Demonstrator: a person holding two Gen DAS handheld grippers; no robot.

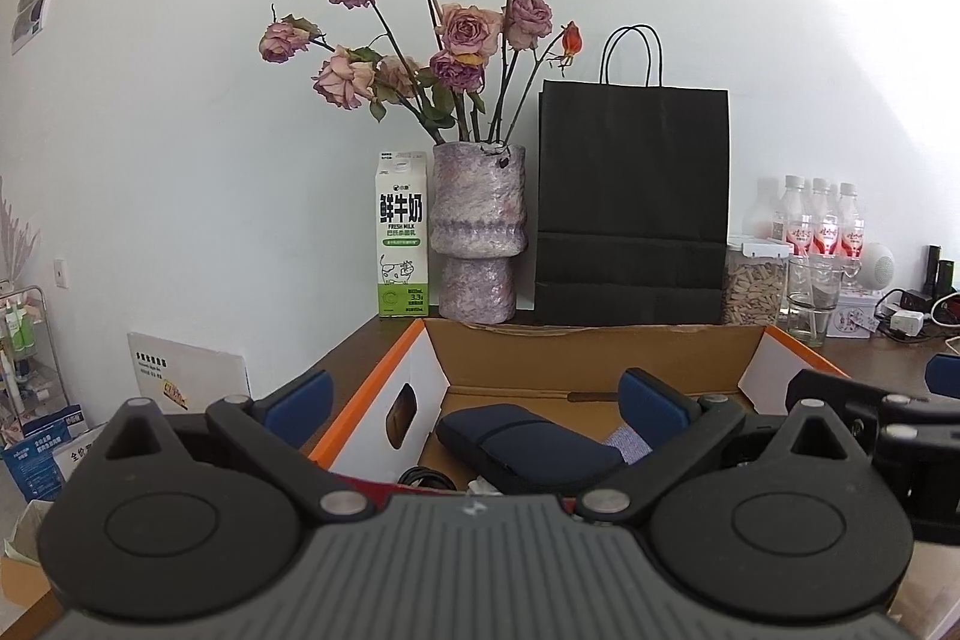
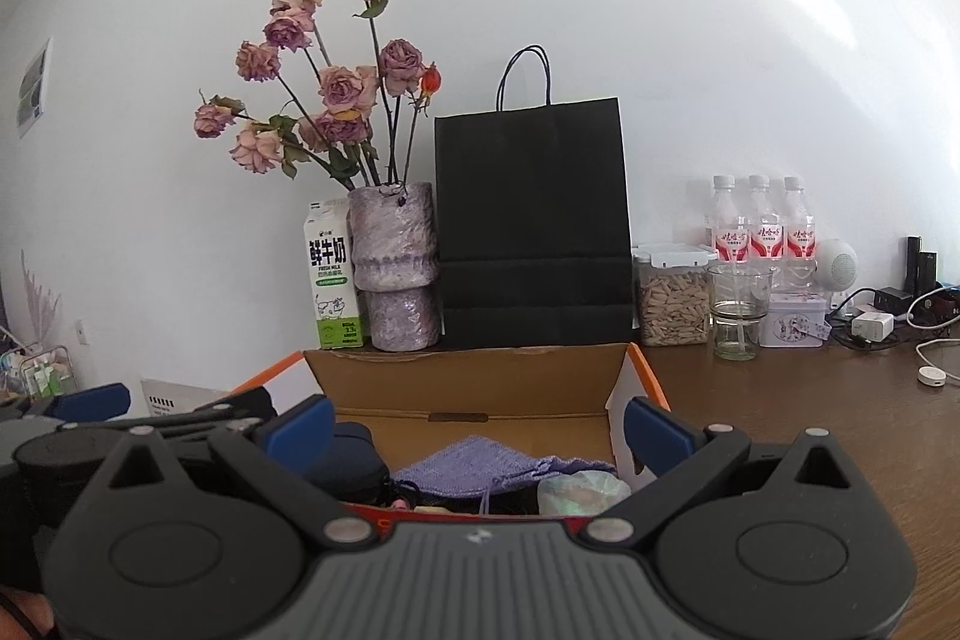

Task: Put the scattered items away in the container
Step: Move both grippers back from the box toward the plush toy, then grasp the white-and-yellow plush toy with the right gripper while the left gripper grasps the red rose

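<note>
Across the lower middle of both frames one open cardboard box (image 1: 591,349) with orange edges was seen on the brown table (image 2: 810,400). Inside it one dark blue pouch (image 1: 528,451), one purple knitted bag (image 2: 480,466), one black cable (image 1: 423,478) and one pale wrapped packet (image 2: 582,493) were counted. The left gripper (image 1: 474,400) was held above the box with its two blue pads spread wide, and nothing was gripped. The right gripper (image 2: 477,427) was spread in the same way and was also empty. Behind the box, one milk carton (image 1: 401,232), one vase of dried roses (image 1: 478,235), one black paper bag (image 1: 630,208) and three bottles (image 2: 765,220) were lined along the wall.
</note>
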